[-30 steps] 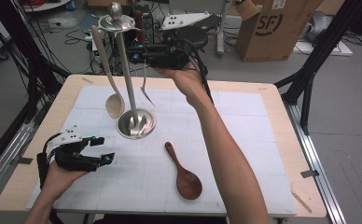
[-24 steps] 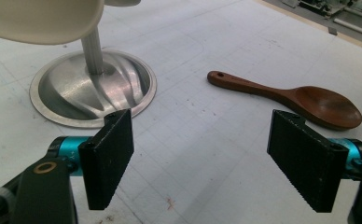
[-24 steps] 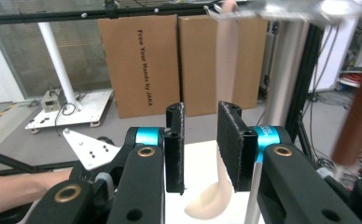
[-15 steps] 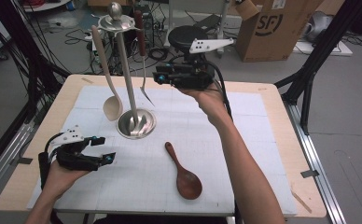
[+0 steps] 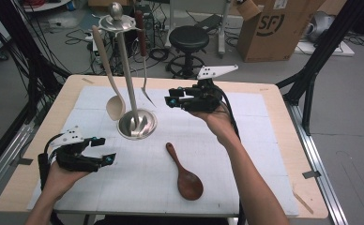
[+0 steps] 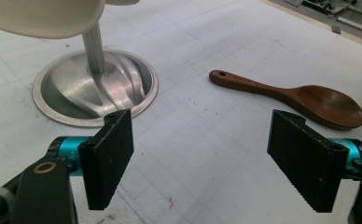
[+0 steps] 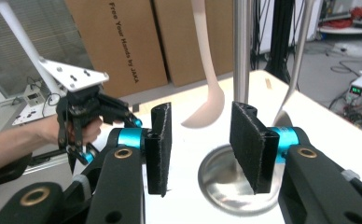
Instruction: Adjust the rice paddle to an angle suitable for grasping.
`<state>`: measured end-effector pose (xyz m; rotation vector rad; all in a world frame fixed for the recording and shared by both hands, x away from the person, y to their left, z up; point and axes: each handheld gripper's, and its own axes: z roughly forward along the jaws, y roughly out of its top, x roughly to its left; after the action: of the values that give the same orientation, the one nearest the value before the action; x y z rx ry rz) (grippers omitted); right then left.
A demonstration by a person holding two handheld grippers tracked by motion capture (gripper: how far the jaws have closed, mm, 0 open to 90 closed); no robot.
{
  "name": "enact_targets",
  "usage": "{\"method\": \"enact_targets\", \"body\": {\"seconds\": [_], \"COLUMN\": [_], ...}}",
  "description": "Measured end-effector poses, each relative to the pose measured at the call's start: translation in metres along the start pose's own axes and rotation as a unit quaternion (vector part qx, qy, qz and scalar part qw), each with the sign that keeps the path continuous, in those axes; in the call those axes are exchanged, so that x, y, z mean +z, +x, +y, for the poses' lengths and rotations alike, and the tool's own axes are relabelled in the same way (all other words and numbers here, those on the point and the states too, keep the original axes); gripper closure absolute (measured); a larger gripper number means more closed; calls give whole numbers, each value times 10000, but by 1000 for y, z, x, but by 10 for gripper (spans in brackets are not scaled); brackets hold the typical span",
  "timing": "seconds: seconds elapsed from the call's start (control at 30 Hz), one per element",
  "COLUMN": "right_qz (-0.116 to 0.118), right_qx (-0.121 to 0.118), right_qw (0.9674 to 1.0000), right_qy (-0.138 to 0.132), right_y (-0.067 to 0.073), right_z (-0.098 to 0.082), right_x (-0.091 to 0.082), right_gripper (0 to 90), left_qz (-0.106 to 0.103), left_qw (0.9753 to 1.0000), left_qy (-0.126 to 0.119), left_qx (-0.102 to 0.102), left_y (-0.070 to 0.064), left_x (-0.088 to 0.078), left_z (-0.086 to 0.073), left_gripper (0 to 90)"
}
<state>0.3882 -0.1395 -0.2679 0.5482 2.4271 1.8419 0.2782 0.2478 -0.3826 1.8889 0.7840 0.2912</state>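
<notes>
Hanging the Last Spoon on the Rack

The surface (image 5: pixel 264 108) is carrying a white gridded mat, and on it a metal utensil rack (image 5: pixel 128 84) is standing upright: a slim polished post rising from a round dished base, smooth and shiny, probably heavy enough at the bottom to be staying put. A cream ladle (image 5: pixel 109 70) and a fork (image 5: pixel 143 61) with a dark handle are hanging from its top ring.

The wooden spoon (image 5: pixel 185 173) is lying flat on the mat, in front of the rack and between the two hands, touching nothing else. It is looking stiff, light and smoothly finished, dark reddish brown, with an oval bowl and a narrow handle ending in a small hole. The thin handle near that hole is looking like the best place to take hold, since the rounded bowl would likely be slipping between flat pads.

The right gripper (image 5: pixel 170 99) is hovering beside the rack with nothing between its ribbed black pads; its jaws have just been opening and are standing partly spread. The left gripper (image 5: pixel 102 149) is resting low near the front edge, jaws spread and empty, facing the spoon.
</notes>
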Motion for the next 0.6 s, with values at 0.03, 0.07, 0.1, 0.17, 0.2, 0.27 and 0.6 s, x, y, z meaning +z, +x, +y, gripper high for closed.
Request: {"method": "enact_targets", "body": {"seconds": [0.03, 0.07, 0.1, 0.17, 0.2, 0.27, 0.6], "right_qz": [-15, -45, -48, -97, -109, -124, -206], "right_qx": [15, 29, 52, 71, 101, 131, 333], "right_qw": [10000, 10000, 9999, 9998, 9997, 9994, 9962], "right_qy": [23, 45, 73, 131, 181, 292, 776], "right_y": [0, 1, 1, 2, 2, 3, 4], "right_z": [-4, -8, -12, -21, -25, -34, -77], "right_x": [0, -1, -1, -1, -2, -2, 1], "right_gripper": [585, 585, 585, 587, 594, 630, 891], "left_qz": [13, 16, 19, 28, 31, 43, 52], "left_qw": [10000, 10000, 10000, 10000, 10000, 10000, 10000], "left_qy": [4, 5, 11, 18, 21, 16, 38], "left_qx": [1, -2, 6, -15, -7, 1, 4], "left_y": [0, 0, 0, -1, -1, -1, -2], "left_x": [0, 0, 0, 1, 1, 1, 2], "left_z": [0, 0, 0, 0, 0, 0, -1], "left_gripper": [232, 232, 231, 230, 229, 228, 228]}}
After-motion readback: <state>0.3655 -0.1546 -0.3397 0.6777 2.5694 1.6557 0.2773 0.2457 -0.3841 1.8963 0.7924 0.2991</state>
